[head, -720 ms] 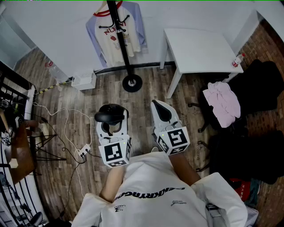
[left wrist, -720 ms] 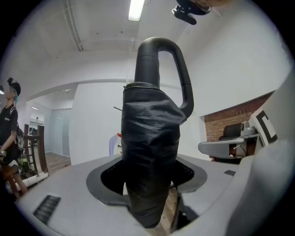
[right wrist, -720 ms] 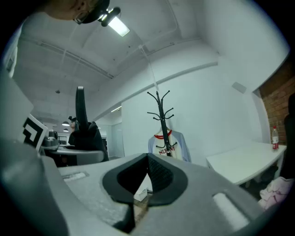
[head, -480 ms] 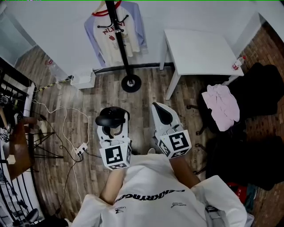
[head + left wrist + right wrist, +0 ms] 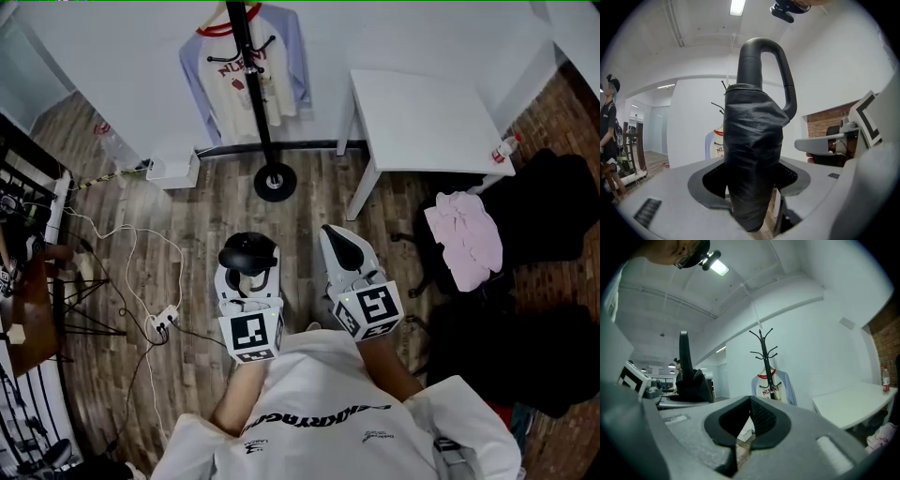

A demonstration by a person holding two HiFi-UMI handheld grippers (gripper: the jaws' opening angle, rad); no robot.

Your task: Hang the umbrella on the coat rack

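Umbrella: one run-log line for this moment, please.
umbrella: folded, upright, handle up | left gripper: shut on umbrella | right gripper: shut, empty | coat rack: ahead, umbrella not yet hung

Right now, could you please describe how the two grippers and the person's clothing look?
Both the left gripper and the right gripper have pale grey, rounded shells with dark ribbed pads inside the jaws. Each carries a white cube with black square markers. The person wears a white shirt with black lettering.

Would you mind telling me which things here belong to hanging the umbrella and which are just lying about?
Job: umbrella, left gripper shut on it, coat rack.
Lying about: shirt on the rack, white table, bottle, pink cloth, power strip.
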